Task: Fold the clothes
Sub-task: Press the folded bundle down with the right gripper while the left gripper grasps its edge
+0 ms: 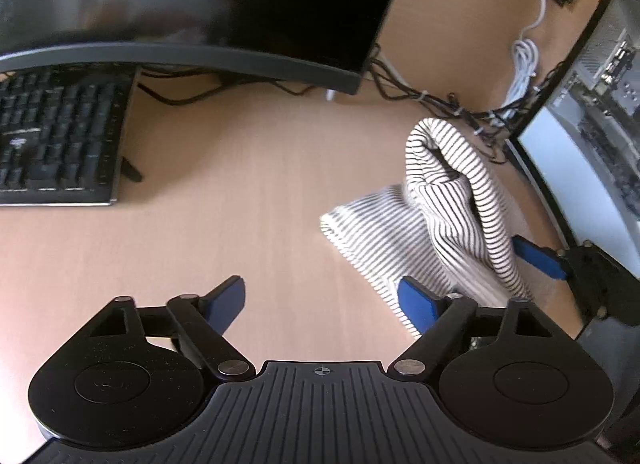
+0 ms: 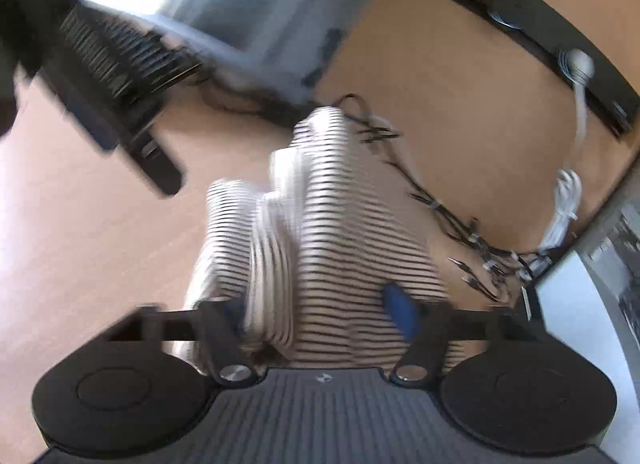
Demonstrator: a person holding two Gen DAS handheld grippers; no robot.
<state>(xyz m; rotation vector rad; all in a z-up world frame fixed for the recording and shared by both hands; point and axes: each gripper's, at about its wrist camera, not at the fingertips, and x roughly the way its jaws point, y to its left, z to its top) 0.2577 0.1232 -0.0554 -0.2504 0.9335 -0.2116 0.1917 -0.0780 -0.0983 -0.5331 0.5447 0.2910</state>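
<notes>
A black-and-white striped garment (image 1: 444, 208) lies bunched on the wooden desk (image 1: 240, 192), at the right in the left wrist view. My left gripper (image 1: 322, 304) is open and empty just left of it, its right finger at the cloth's edge. In the blurred right wrist view the same garment (image 2: 320, 232) fills the space between the fingers of my right gripper (image 2: 320, 312), which stand wide apart around the cloth. The right gripper's blue finger (image 1: 538, 256) shows behind the garment in the left wrist view.
A black keyboard (image 1: 56, 136) sits at the left under a dark monitor (image 1: 224, 4). A second monitor (image 1: 592, 136) stands at the right. Bundled black cables (image 1: 440, 100) and a white cable (image 1: 524, 64) lie behind the garment.
</notes>
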